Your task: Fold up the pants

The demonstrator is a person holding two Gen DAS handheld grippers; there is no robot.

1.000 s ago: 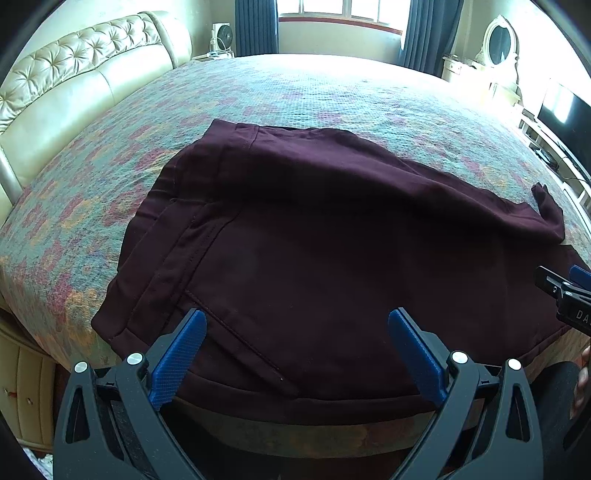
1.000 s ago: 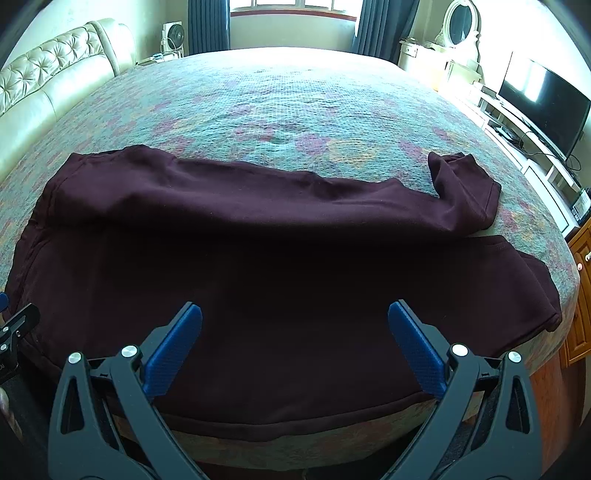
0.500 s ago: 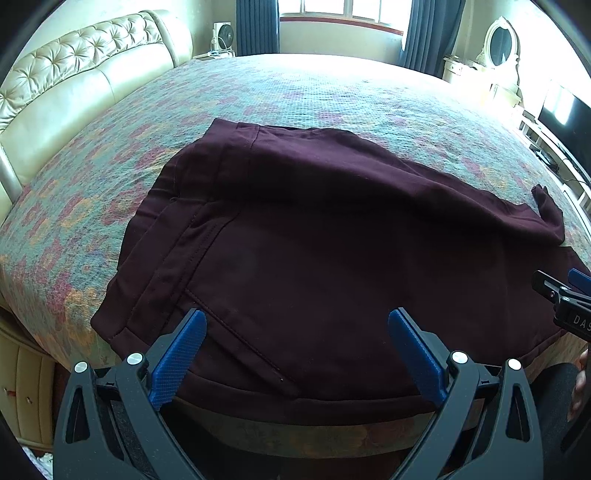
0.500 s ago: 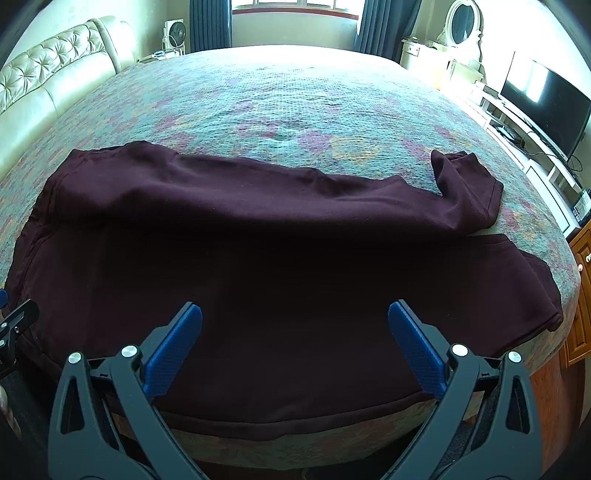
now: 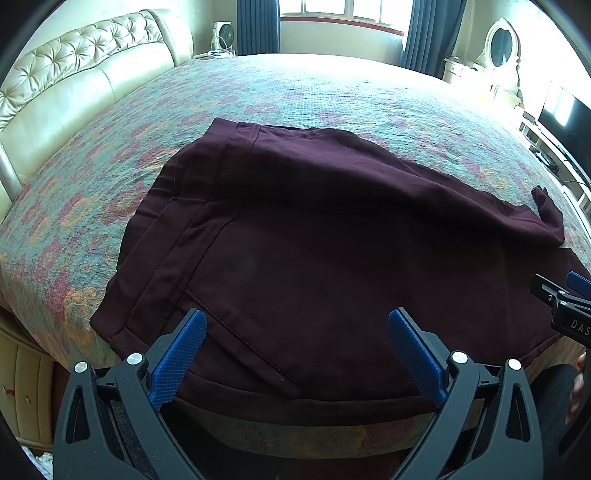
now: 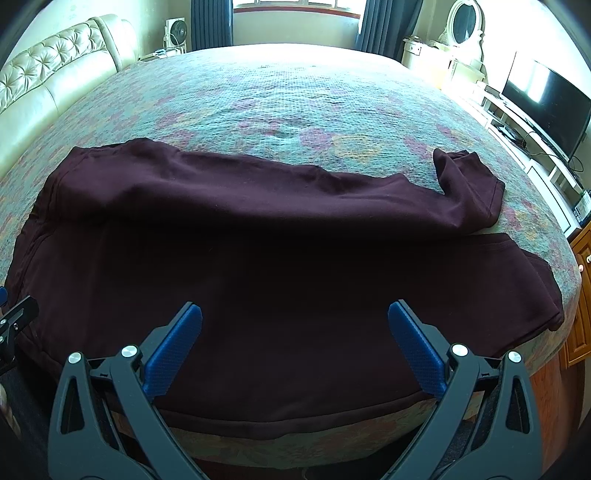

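Observation:
Dark maroon pants [image 5: 314, 240] lie spread along the near edge of the bed [image 5: 295, 96], waistband at the left, legs running right. In the right wrist view the pants [image 6: 258, 266] have the far leg's cuff [image 6: 469, 184] folded back on itself. My left gripper [image 5: 297, 350] hangs open over the waist and pocket seam, holding nothing. My right gripper [image 6: 295, 347] is open above the near leg, also with nothing in it. Each view catches the other gripper's tip at its side edge.
A tufted cream headboard [image 5: 74, 85] runs along the left. A TV [image 6: 543, 107] on a low white stand and a dresser with an oval mirror [image 6: 465, 22] stand at the right. A wooden cabinet [image 6: 580, 295] sits by the bed's right corner.
Both grippers have drifted slightly; the views shift a little downward over the pants. The pants have not moved and both grippers stay open.

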